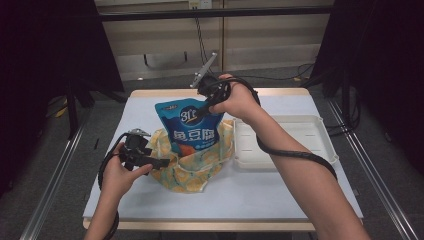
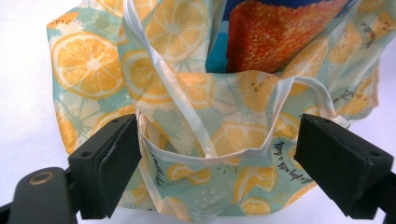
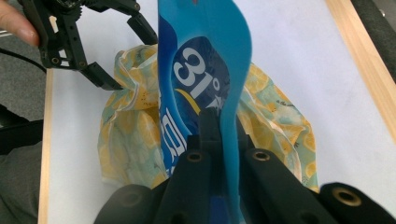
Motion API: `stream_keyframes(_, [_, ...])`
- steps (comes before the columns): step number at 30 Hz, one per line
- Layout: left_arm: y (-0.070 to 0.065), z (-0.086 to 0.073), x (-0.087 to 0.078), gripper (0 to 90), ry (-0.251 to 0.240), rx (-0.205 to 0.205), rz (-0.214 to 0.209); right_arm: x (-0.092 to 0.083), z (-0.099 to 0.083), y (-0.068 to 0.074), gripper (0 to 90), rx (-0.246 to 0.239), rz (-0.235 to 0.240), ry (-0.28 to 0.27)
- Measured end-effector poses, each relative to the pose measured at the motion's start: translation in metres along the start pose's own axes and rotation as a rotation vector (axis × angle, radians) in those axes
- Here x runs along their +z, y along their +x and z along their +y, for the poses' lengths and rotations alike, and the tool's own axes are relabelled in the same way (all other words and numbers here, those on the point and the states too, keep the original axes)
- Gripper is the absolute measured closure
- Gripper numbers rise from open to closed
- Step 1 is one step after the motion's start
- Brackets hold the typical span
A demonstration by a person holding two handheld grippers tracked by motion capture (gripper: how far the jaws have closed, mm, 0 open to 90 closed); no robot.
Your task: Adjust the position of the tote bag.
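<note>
A blue snack pouch (image 1: 187, 122) stands upright inside a lemon-print fabric bag (image 1: 195, 167) at the middle of the table. My right gripper (image 1: 204, 111) comes in from the far side and is shut on the pouch's upper edge; in the right gripper view the blue pouch (image 3: 205, 70) runs up between the two jaws (image 3: 219, 126). My left gripper (image 1: 159, 156) sits at the bag's left side. In the left gripper view its jaws (image 2: 217, 126) stand wide apart with the bag's rim (image 2: 224, 140) and white straps between them. The pouch's orange picture (image 2: 280, 32) shows inside the bag.
An empty white tray (image 1: 325, 145) lies to the right of the bag. The white table top (image 1: 250, 195) has a wooden border. Dark curtains and metal rails flank the table on both sides.
</note>
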State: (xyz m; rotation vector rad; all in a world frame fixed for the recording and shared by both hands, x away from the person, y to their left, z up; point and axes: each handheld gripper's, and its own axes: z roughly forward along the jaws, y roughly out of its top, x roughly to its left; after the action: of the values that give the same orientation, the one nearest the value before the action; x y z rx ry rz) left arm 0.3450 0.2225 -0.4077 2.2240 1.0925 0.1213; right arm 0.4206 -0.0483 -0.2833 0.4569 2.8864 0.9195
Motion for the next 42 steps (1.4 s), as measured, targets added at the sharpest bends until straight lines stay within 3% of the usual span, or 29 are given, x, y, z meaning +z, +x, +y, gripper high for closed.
stream_keyframes(13, [-0.001, 0.0, 0.002, 13.3, 0.001, -0.004, 0.0, 0.0, 0.0, -0.001, 85.0, -0.002, 0.002, -0.003])
stream_keyframes(17, [0.0, 0.0, 0.002, 13.3, -0.003, -0.005, -0.002, 0.002, 0.0, 0.0, 90.0, -0.014, -0.004, 0.006])
stream_keyframes(23, [0.001, 0.0, 0.0, 13.2, -0.003, 0.001, 0.002, 0.002, 0.003, 0.001, 90.0, -0.032, -0.002, 0.015])
stream_keyframes(33, [0.001, -0.001, 0.0, 13.4, -0.009, -0.003, 0.002, -0.001, 0.005, 0.0, 90.0, -0.029, -0.015, -0.008])
stream_keyframes(42, [0.002, -0.001, 0.0, 13.4, -0.01, -0.005, 0.001, -0.017, 0.015, 0.002, 90.0, -0.046, -0.028, -0.045])
